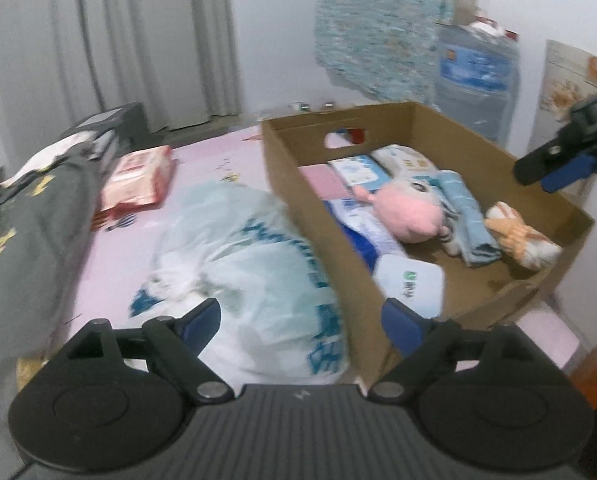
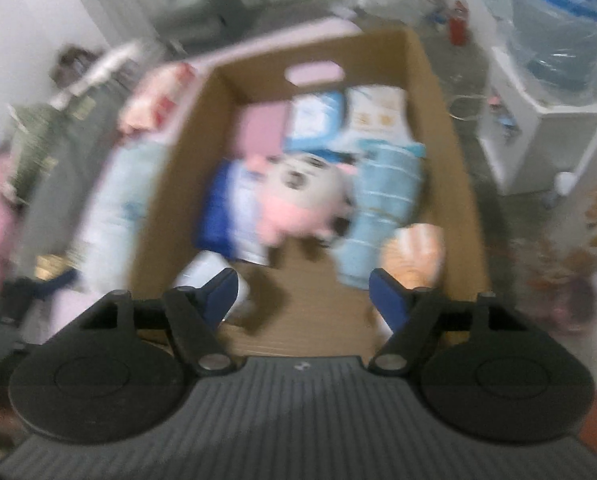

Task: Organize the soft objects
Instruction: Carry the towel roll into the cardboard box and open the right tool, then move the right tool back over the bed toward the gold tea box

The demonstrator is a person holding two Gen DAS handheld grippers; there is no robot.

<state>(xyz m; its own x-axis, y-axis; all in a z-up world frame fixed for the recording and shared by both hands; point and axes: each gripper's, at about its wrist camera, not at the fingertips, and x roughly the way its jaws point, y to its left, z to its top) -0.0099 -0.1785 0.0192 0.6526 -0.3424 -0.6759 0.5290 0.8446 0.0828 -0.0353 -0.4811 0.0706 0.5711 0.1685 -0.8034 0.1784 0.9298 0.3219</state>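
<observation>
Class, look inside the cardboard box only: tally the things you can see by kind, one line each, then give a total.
Plush toys: 2, pink and orange
Folded blue striped cloth: 1
Tissue or wipe packs: 5, including the white pack; blur makes this count approximate
Total: 8

Pink bed (image 1: 122,248) bearing cardboard box (image 1: 318,216), plastic bag (image 1: 250,264).

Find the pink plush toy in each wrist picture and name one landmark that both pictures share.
Left wrist view: the pink plush toy lies right of centre, inside the cardboard box, left of a folded blue towel.
Right wrist view: the toy lies at the centre of the picture, mid-box, blurred.
Shared landmark: the oval handle hole in the box's far wall.
</observation>
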